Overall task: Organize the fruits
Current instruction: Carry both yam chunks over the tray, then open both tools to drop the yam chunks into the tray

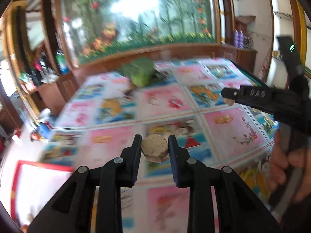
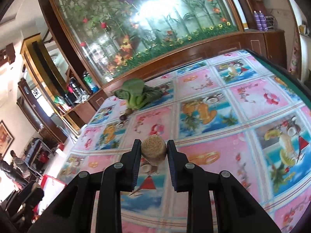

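My left gripper point(image 1: 155, 145) is shut on a small round tan fruit point(image 1: 154, 149) and holds it above the patterned tablecloth point(image 1: 165, 101). My right gripper point(image 2: 153, 149) is shut on a similar fuzzy tan fruit point(image 2: 154, 151), also above the cloth point(image 2: 204, 101). The right gripper also shows at the right of the left wrist view point(image 1: 226, 98), with a tan bit at its tip. A green leafy vegetable point(image 2: 136, 95) lies at the far side of the table; it is blurred in the left wrist view point(image 1: 141, 73). Two small dark round fruits point(image 2: 125, 115) lie beside it.
A wooden cabinet with a flower-painted glass panel point(image 2: 145, 29) stands behind the table. Bottles point(image 2: 89, 81) sit on a side counter at the left. The table's dark right edge point(image 2: 287, 75) is near. A red-edged white box point(image 1: 38, 184) is at lower left.
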Action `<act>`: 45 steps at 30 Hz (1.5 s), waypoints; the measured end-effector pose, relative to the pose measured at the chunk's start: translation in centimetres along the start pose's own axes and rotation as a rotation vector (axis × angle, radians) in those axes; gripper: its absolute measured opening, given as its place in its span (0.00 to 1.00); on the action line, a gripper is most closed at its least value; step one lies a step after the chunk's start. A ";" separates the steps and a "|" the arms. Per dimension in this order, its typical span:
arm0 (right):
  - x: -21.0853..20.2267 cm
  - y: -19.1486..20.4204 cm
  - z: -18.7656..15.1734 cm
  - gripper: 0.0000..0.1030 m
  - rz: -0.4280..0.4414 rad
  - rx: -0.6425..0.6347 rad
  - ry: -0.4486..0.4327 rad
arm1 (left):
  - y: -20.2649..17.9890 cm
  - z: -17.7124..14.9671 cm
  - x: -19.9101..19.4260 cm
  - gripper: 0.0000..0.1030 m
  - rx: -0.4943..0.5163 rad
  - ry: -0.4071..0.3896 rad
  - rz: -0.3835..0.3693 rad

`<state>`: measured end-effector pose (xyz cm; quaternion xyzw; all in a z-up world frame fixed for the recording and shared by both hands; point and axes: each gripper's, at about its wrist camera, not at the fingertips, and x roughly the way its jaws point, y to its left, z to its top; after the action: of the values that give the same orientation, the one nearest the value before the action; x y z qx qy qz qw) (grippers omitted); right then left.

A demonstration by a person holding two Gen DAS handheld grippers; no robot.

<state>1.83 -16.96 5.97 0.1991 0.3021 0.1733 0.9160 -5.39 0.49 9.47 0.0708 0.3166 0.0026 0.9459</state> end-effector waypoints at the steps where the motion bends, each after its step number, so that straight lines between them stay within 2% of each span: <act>1: -0.2 0.5 -0.5 0.25 0.007 0.007 -0.003 | 0.8 -0.3 -1.2 0.29 -0.005 -0.019 0.021; 5: -1.4 3.9 -3.1 0.25 0.060 -0.012 0.004 | 4.7 -1.8 -5.4 0.29 -0.038 -0.071 0.095; 8: -1.9 7.3 -5.1 0.25 0.139 -0.035 0.026 | 7.9 -3.2 -7.4 0.29 -0.075 -0.078 0.142; 14: -1.3 14.9 -8.4 0.25 0.238 -0.166 0.104 | 13.1 -6.1 -9.1 0.29 -0.150 -0.071 0.205; 20: -1.0 21.0 -11.3 0.25 0.316 -0.296 0.159 | 17.4 -8.9 -9.9 0.29 -0.221 -0.055 0.249; 26: -0.4 23.5 -14.1 0.25 0.330 -0.383 0.201 | 20.2 -10.8 -10.1 0.29 -0.272 -0.042 0.267; 30: 0.1 24.4 -15.4 0.25 0.337 -0.398 0.233 | 21.0 -11.6 -10.0 0.29 -0.286 -0.038 0.269; 40: 1.1 24.8 -17.8 0.25 0.324 -0.417 0.295 | 22.3 -12.7 -9.6 0.29 -0.304 -0.014 0.272; 45: 1.5 24.5 -18.0 0.25 0.303 -0.414 0.292 | 22.6 -13.6 -9.2 0.29 -0.310 0.011 0.276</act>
<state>-13.06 9.48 3.51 0.0237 0.3555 0.3927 0.8478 -19.97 24.25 7.26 -0.0329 0.3047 0.1814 0.9344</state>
